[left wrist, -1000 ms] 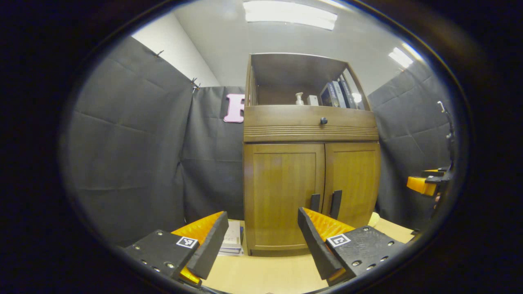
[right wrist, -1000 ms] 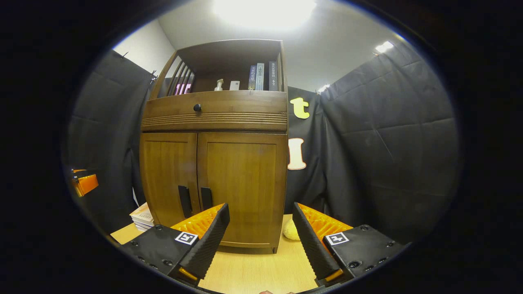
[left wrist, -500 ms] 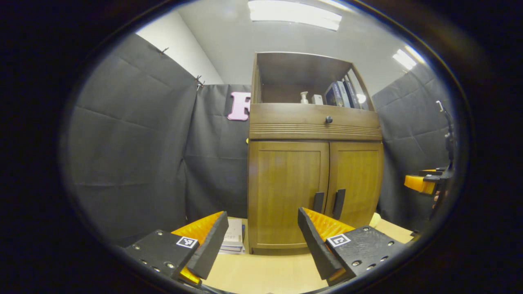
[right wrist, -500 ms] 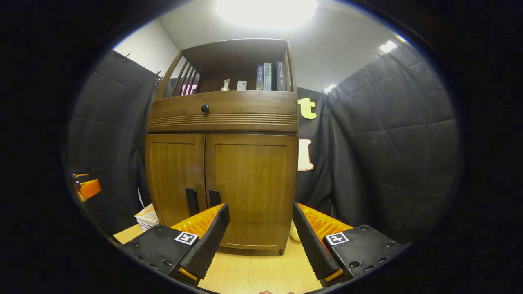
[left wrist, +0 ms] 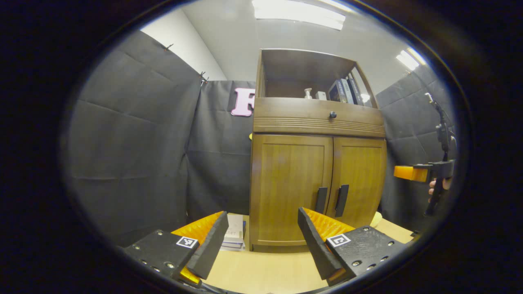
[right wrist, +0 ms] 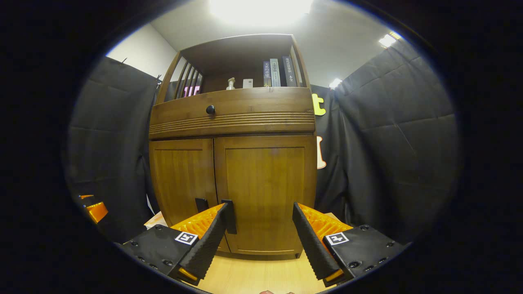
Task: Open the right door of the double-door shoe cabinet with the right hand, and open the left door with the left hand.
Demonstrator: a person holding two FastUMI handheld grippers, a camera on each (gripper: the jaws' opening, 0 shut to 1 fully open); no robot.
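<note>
Some books (right wrist: 279,74) and a small pump bottle (right wrist: 231,83) stood up high. More books (left wrist: 234,238) lay on the table (left wrist: 261,271).

Illumination comes from ceiling light panels (left wrist: 298,11) above the shoe cabinet (left wrist: 316,163); in the right gripper view the panel (right wrist: 261,8) directly over the cabinet is blown out to glare. Cabinet fronts are evenly lit and sharp, with a soft sheen. The open shelf recess below the cabinet top sits in shadow. Straight cabinet edges bow outward from fisheye distortion.
</note>
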